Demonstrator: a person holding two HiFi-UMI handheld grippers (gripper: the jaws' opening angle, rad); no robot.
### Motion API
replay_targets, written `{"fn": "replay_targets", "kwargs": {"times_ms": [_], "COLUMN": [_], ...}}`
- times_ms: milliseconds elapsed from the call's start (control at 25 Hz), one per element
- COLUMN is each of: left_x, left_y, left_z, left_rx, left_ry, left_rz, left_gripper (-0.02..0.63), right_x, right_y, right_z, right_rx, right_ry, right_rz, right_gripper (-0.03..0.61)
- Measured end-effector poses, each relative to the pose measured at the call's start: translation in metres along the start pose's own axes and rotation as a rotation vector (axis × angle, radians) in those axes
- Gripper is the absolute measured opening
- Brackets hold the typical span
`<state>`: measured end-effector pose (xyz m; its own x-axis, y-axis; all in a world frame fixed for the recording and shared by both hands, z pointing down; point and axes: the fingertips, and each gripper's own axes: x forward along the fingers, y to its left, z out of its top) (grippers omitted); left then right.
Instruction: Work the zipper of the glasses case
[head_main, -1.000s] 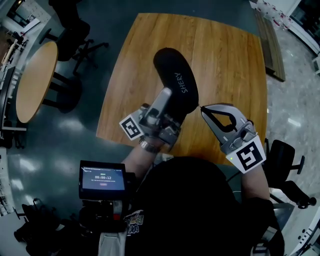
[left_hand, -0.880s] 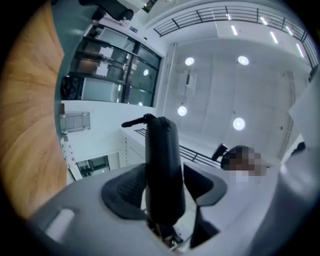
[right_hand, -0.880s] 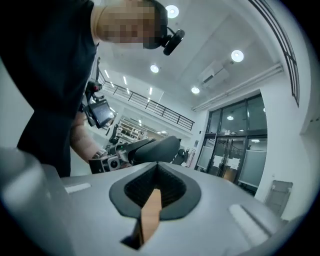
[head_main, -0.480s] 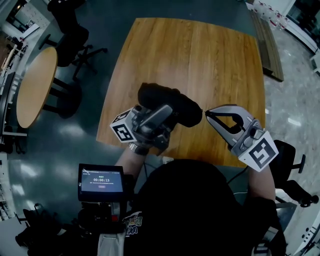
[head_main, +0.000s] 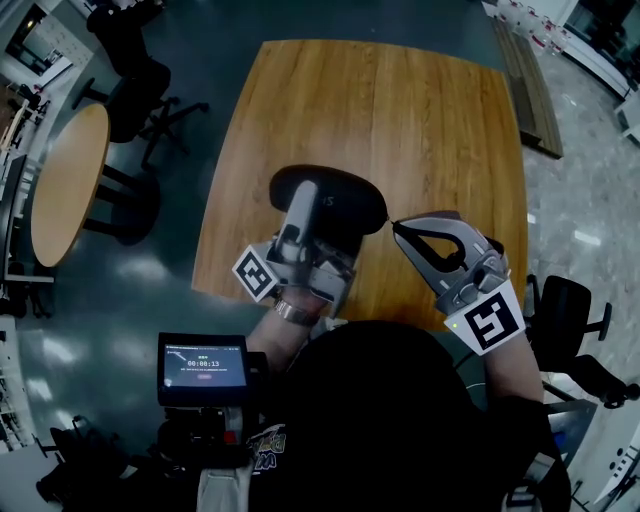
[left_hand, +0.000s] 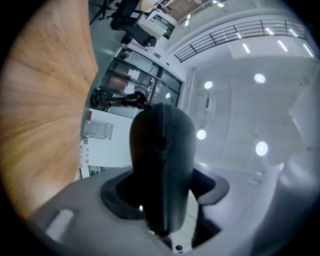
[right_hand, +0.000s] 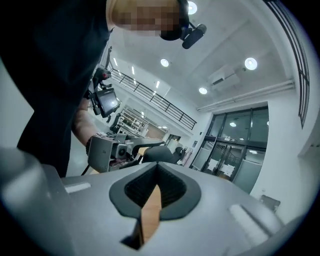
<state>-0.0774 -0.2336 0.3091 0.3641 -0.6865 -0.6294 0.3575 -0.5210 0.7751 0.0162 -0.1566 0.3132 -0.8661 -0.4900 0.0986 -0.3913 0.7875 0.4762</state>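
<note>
1. The black glasses case (head_main: 335, 200) is up off the wooden counter (head_main: 400, 110), lying roughly crosswise in the head view near the counter's front edge.
2. The left tongs (head_main: 305, 205) have hold of it. In the left gripper view the case (left_hand: 162, 165) sits right between the two pads, which press on its sides. The jaws stand pretty wide because the case is fat, and they've just been closing in on it a bit.
3. The zipper (left_hand: 161, 145) runs as a seam straight down the middle of the case in that view. The stretch that shows looks zipped shut, so there's no seeing what's inside.
4. The right tongs (head_main: 397, 226) are closed all the way, pads together. Their tip is right at the case's right end in the head view. Whether they've pinched the zipper pull there is too small to tell, and the right gripper view shows only a sliver of counter under the meeting pads.
5. From the right gripper view the case (right_hand: 160, 152) and the left tongs (right_hand: 117, 150) are just ahead.
</note>
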Motion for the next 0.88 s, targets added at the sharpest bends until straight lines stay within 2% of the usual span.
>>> {"fn": "replay_targets", "kwargs": {"times_ms": [160,280,440,640,720,880], "left_x": [-0.003,-0.005,-0.009,-0.022,-0.025,-0.025], "left_y": [0.012,0.021,0.030,0.043,0.046,0.046], "left_z": [0.001,0.004,0.012,0.016,0.016,0.010], "left_rx": [-0.018,-0.039,-0.037,-0.030,-0.025,0.036], "left_ry": [-0.012,-0.069,-0.125,-0.176,-0.182,-0.153], "left_rz": [0.049,0.097,0.159,0.225,0.239,0.251], "left_gripper": [0.255,0.255,0.255,0.255,0.255,0.255], "right_x": [0.002,0.004,0.012,0.024,0.028,0.036], "right_y": [-0.001,0.001,0.024,0.045,0.052,0.063], "right_z": [-0.008,-0.014,-0.023,-0.031,-0.034,-0.039], "right_rx": [0.015,0.016,0.018,-0.080,-0.092,-0.096], "right_ry": [0.015,0.034,0.059,0.115,0.130,0.150], "right_rz": [-0.008,-0.011,0.034,0.061,0.080,0.118], "right_gripper": [0.005,0.005,0.006,0.006,0.005,0.006]}}
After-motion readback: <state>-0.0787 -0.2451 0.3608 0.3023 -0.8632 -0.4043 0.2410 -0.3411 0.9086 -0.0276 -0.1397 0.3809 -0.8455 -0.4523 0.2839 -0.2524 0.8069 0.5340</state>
